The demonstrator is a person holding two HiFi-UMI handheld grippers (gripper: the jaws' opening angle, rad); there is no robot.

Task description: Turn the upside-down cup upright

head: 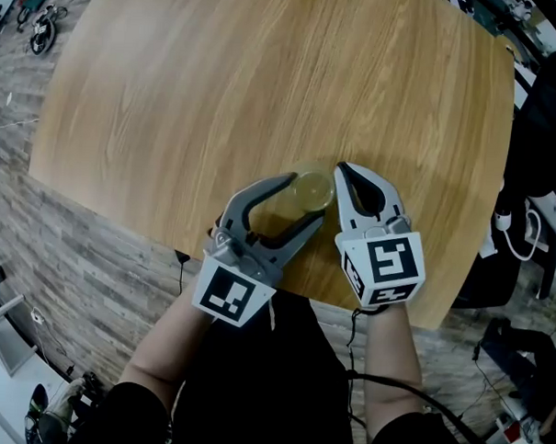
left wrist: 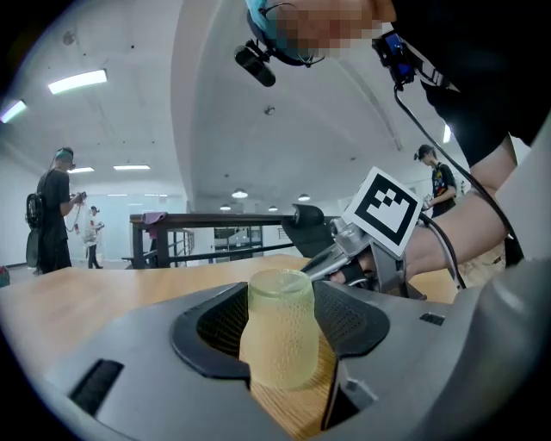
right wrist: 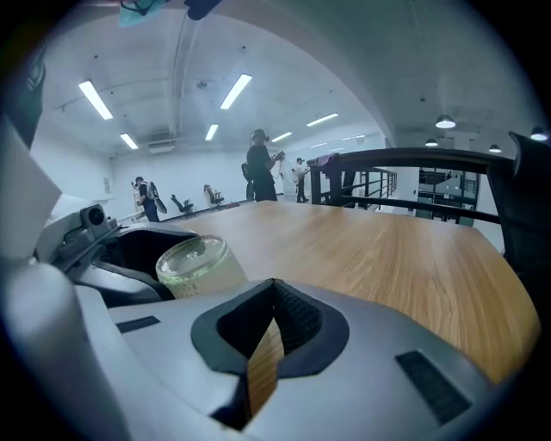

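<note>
Currently, bench (head: 266, 78): bare wood. Both tools work at its near edge, which I judge keeps the reach short.
Left claw (head: 306, 201): jaws stand apart and straddle the cup, one ribbed pad on each side. It comes in nearly level, so the pads face the side wall. I see daylight beside the narrower upper part and cannot confirm any firm press on the wider part lower down, so I log it as set for a grasp, not yet gripping.
Right claw (head: 343, 171): jaws together with nothing in them; only wood grain shows through the slit. The tip sits just beside the cup on its right; I cannot tell whether they touch. My reading is that it stands there as a stop in case the cup slides.
Cup (left wrist: 280, 332): translucent, yellowish, textured wall. It stands on the bench mouth down, its closed base uppermost, between the left claw's jaws. It is still inverted, so the turn is not begun.
Risk: the wall narrows upward, and a pinch set high could slip.
</note>
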